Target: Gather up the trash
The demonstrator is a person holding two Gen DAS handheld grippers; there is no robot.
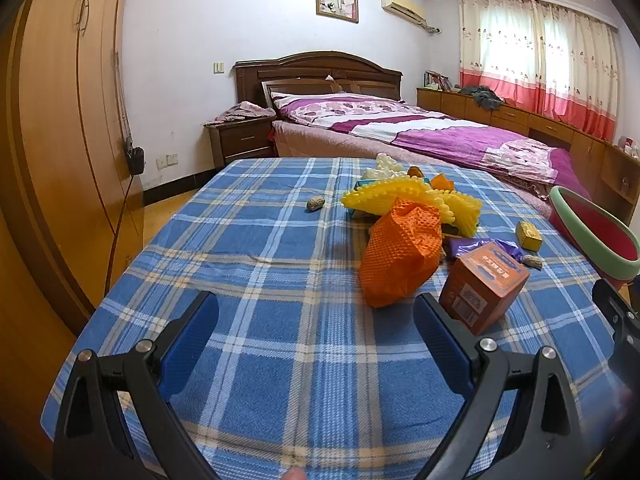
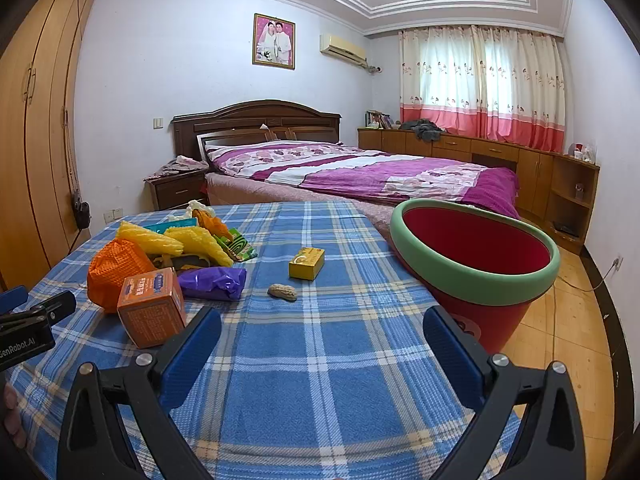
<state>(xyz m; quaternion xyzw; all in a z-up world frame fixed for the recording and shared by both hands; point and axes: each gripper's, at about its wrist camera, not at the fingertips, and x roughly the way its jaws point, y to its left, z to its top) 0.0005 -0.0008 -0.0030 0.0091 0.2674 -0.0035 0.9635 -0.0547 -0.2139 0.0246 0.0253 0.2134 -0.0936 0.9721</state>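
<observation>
Trash lies on a blue plaid cloth [image 1: 260, 264]: an orange foam net [image 1: 400, 256], yellow foam nets [image 1: 400, 196], an orange box [image 1: 482, 286], a purple wrapper [image 1: 476, 246], a small yellow box [image 1: 528, 235] and peanuts [image 1: 315, 203]. The red bin with a green rim [image 2: 476, 264] stands at the table's right edge. My left gripper [image 1: 316, 312] is open and empty, just left of the orange box. My right gripper [image 2: 322, 328] is open and empty, between the orange box [image 2: 152, 306] and the bin. A peanut [image 2: 282, 292] and the yellow box [image 2: 306, 264] lie ahead of it.
A bed with a purple quilt [image 2: 380, 172] stands behind the table. A wooden wardrobe [image 1: 60, 140] is on the left, low cabinets [image 2: 520, 160] run under the curtained window. Tiled floor [image 2: 560, 320] lies right of the bin.
</observation>
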